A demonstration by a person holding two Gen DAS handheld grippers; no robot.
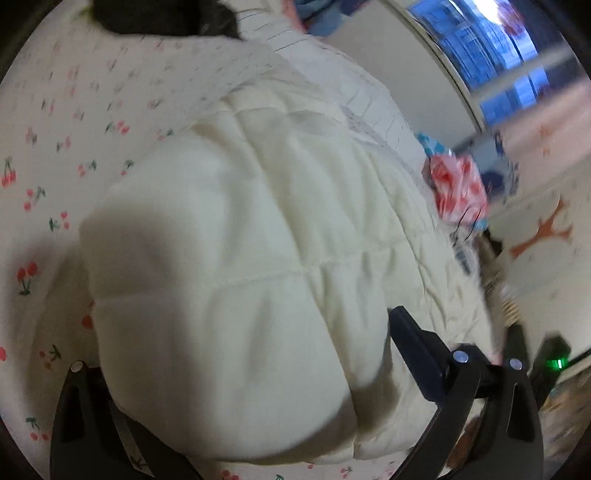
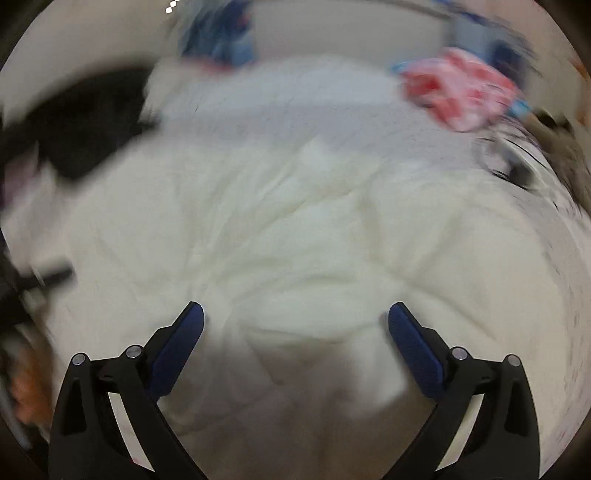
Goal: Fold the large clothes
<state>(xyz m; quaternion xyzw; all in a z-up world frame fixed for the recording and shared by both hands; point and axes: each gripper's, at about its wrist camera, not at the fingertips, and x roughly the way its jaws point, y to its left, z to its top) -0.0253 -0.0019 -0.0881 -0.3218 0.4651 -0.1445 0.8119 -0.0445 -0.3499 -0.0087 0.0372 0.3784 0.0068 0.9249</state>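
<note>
Left tool [image 1: 236, 387]: cream padded jacket [image 1: 240, 240] fills the gap between its fingers, and the near finger tip is buried under the fabric, so I can't tell whether it's clamping or just spread over the bulk; the far finger [image 1: 413, 350] lies against the jacket's right flank. Jacket sits directly ahead of and under this tool, on the cherry-print bed sheet [image 1: 48, 155] that shows off to the tool's left. Judgement: you're mid-fold, so get a full bite on a seam or hem, not on loose fill, or the puffy panel will squirt out. Material: quilted, stitched channels, soft matte shell, thick and springy; expect it to rebound, so press the crease flat after laying it over. Black garment [image 1: 162, 18] far ahead-left, pink-and-red bundle [image 1: 458, 192] ahead-right; keep both out of the fold. Right tool [image 2: 295, 325]: fingers spread wide, blue pads [image 2: 177, 350] clear, nothing held, hovering just over the jacket [image 2: 295, 229], which runs ahead of and beneath it. View is motion-blurred, so wrinkle detail is rough. Suggest you bring it down onto a fabric ridge centred between the pads and match the left tool's height so the fold line stays straight.
</note>
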